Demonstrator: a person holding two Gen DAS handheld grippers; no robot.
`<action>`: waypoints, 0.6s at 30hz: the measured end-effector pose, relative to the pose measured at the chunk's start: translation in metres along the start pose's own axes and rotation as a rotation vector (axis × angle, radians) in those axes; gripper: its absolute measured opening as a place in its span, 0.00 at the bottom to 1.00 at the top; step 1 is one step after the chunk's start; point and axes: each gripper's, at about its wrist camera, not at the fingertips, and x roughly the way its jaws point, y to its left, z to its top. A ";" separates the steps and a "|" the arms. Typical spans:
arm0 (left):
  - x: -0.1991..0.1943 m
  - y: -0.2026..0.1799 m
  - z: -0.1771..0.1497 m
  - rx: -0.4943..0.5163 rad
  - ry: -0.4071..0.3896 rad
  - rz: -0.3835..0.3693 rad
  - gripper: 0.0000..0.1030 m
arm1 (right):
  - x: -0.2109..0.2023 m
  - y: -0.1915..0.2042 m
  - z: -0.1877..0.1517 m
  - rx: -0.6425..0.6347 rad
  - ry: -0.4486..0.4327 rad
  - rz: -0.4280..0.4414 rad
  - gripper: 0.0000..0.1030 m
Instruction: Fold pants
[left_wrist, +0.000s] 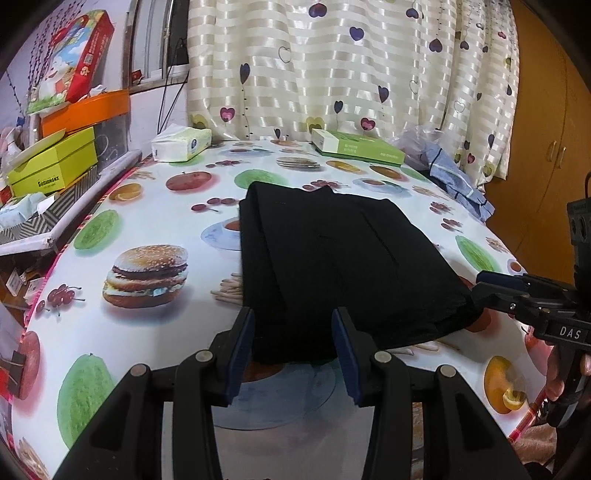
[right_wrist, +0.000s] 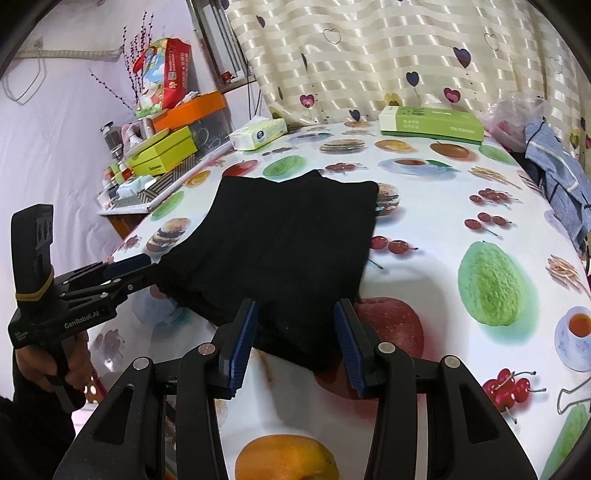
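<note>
In the left wrist view, the left gripper (left_wrist: 293, 345) hung over the near edge of the table (left_wrist: 110, 258), which was covered with a cloth printed with burgers and fruit. Its jaws were spread, and the near edge of the folded black pants (left_wrist: 332, 258) lay between and just beyond the blue pads, which did not press on the cloth. The pants lay flat in the middle of the table, running away toward the curtain (left_wrist: 332, 74). At the right edge, the right gripper (left_wrist: 491, 282) reached toward the pants' near right corner, held by a hand (left_wrist: 561, 373). A tissue pack (left_wrist: 183, 144) and a green box (left_wrist: 356, 147) sat at the far end, and a blue garment (left_wrist: 454, 177) lay at the far right.

In the right wrist view, the right gripper (right_wrist: 297, 341) also had its jaws spread, with the near corner of the pants (right_wrist: 280, 240) between the pads and no pinch on it. The left gripper (right_wrist: 129, 271) came in from the left, its tips at the pants' near left corner; whether they touched the cloth could not be told. A hand (right_wrist: 55, 365) held its grip. The green box (right_wrist: 432, 125) and the blue garment (right_wrist: 557, 177) lay beyond.
</note>
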 end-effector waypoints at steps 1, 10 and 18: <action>0.000 0.001 0.000 -0.003 0.001 0.001 0.45 | -0.001 -0.001 0.001 0.002 -0.001 0.001 0.44; 0.003 0.016 0.006 -0.042 0.002 -0.010 0.45 | 0.001 -0.009 0.011 0.018 -0.004 0.000 0.51; 0.018 0.036 0.028 -0.113 0.015 -0.094 0.51 | 0.021 -0.027 0.028 0.076 0.036 0.028 0.52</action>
